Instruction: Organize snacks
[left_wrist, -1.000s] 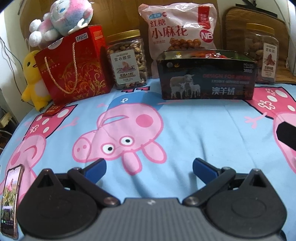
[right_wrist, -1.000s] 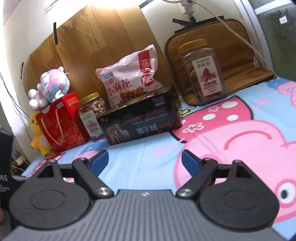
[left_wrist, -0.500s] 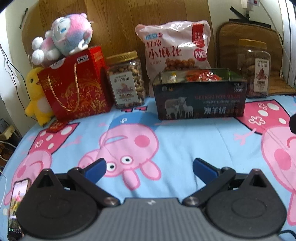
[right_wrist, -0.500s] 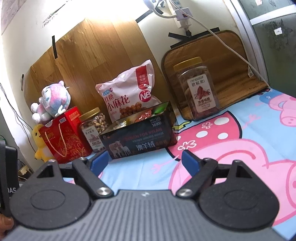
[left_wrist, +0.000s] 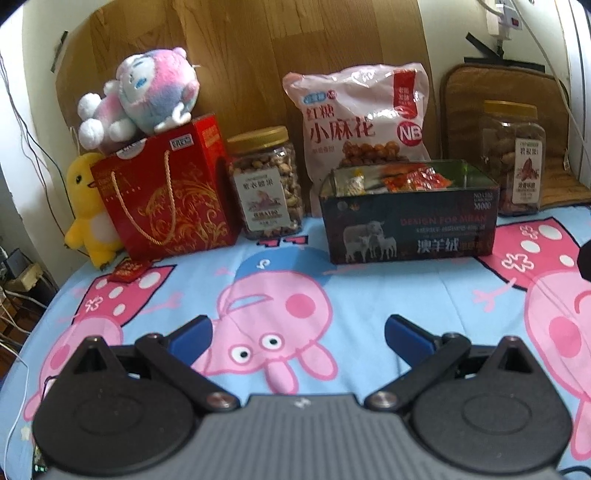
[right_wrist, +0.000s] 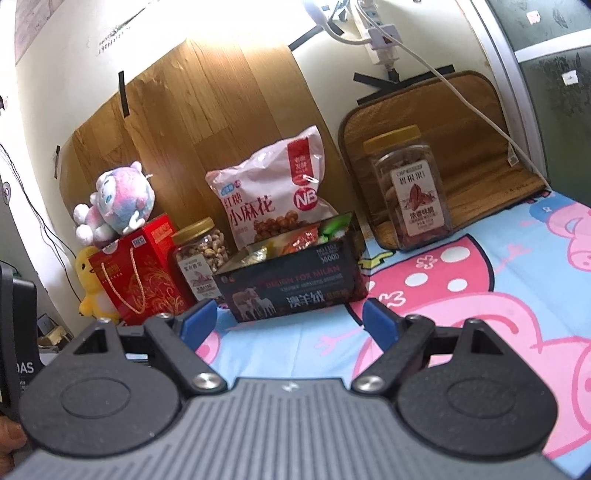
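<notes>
The dark box (left_wrist: 408, 229) was taken as the landmark; it was found standing on the cartoon-pig sheet (left_wrist: 369, 295) with its top open and small wrapped snacks (left_wrist: 410, 181) lying inside. A pink snack bag (left_wrist: 360, 122) was propped upright directly behind the box, against the wooden board (left_wrist: 258, 62). A clear jar of nuts (left_wrist: 266, 184) with a gold lid was noted just left of the box, and a red gift bag (left_wrist: 166, 192) further left, with a pink plush toy (left_wrist: 144, 96) resting on top of it and a yellow plush duck (left_wrist: 86, 210) beside it. A second gold-lidded jar (left_wrist: 515, 158) was observed to the right of the box, set further back. The left gripper (left_wrist: 297, 332) and the right gripper (right_wrist: 282, 315) were both held above the sheet in front of the box, fingers spread apart and nothing between them.
</notes>
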